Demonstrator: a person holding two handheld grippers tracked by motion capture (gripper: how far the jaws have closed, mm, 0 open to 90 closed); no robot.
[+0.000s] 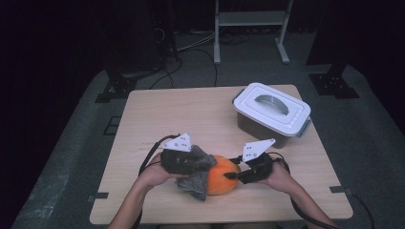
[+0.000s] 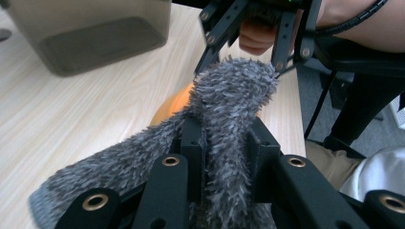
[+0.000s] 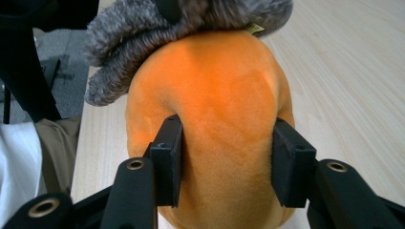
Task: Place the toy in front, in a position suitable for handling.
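Two hand-held tools work on one soft object near the front edge of a light wooden bench (image 1: 157,109). The object is an orange plush body (image 1: 222,181) with a smooth, rounded surface, partly covered at its left end by a shaggy grey cloth (image 1: 198,174).

The left tool (image 1: 184,162), carried in the person's left hand (image 1: 155,174), has its jaws drawn together on the grey cloth. In the left gripper view the cloth (image 2: 229,124) rises as a folded strip pinched between the two black jaws, drapes forward over the orange body (image 2: 174,105), and spreads as a flap to the lower left.

The right tool (image 1: 234,175), carried in the right hand (image 1: 277,179), meets the orange body from the opposite side. In the right gripper view the two black pads (image 3: 169,162) sit against the flanks of the plush (image 3: 215,114), which bulges slightly around them, so the jaws are clamped on it at a moderate spread. The grey cloth (image 3: 143,33) lies over the far end of the plush in that view.

A grey plastic storage box (image 1: 270,117) with a closed white lid and a curved handle stands well apart at the far right of the bench. In the left gripper view its translucent wall (image 2: 95,33) appears at the upper left, with the right tool (image 2: 246,62) beyond the cloth.
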